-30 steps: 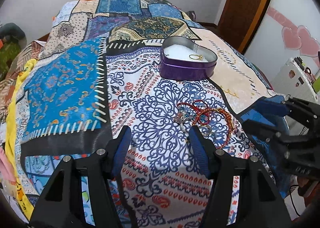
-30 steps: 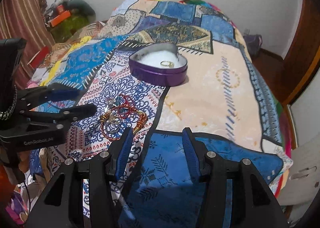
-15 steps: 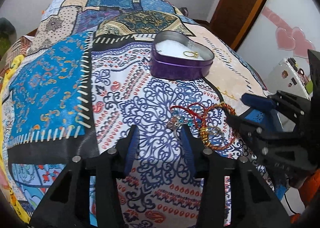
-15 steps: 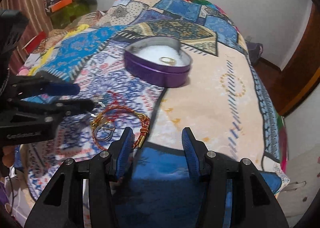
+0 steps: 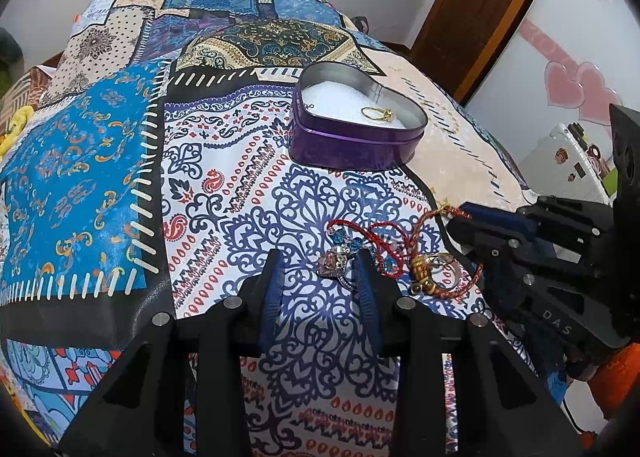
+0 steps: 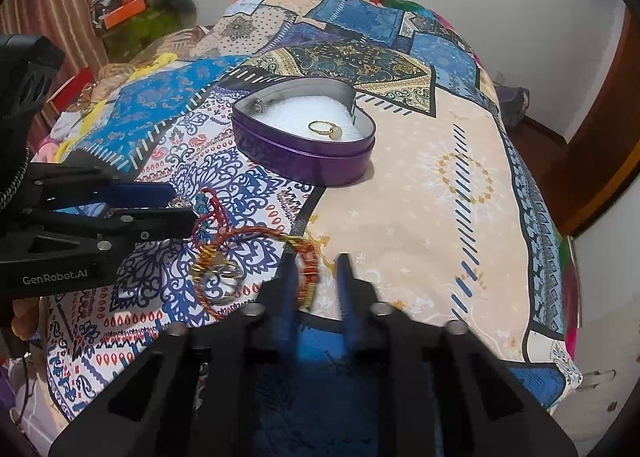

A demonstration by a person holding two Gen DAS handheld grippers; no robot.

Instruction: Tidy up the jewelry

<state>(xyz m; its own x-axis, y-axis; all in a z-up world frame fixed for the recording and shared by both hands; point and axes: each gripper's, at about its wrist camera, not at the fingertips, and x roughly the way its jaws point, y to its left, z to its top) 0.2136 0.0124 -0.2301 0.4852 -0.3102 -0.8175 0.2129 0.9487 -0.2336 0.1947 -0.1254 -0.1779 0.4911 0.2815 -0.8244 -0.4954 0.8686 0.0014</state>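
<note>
A tangled heap of jewelry is spread on the bedspread, near the heart-shaped tin. It is judged light, limp and snag-prone, so one loop's edge is best pinched. The left gripper and right gripper are both held parted around pieces of it, nothing yet clamped.

Purple tin blocks beyond; bedspread bare rightward (peach patch)

A bed covered by a patchwork spread fills most of both views. Right of centre in the left view, a purple heart-shaped tin sits directly on it. Lower, toward the right, a tangle of red cord bracelets, beads and rings lies on the blue-and-white patch.
</note>
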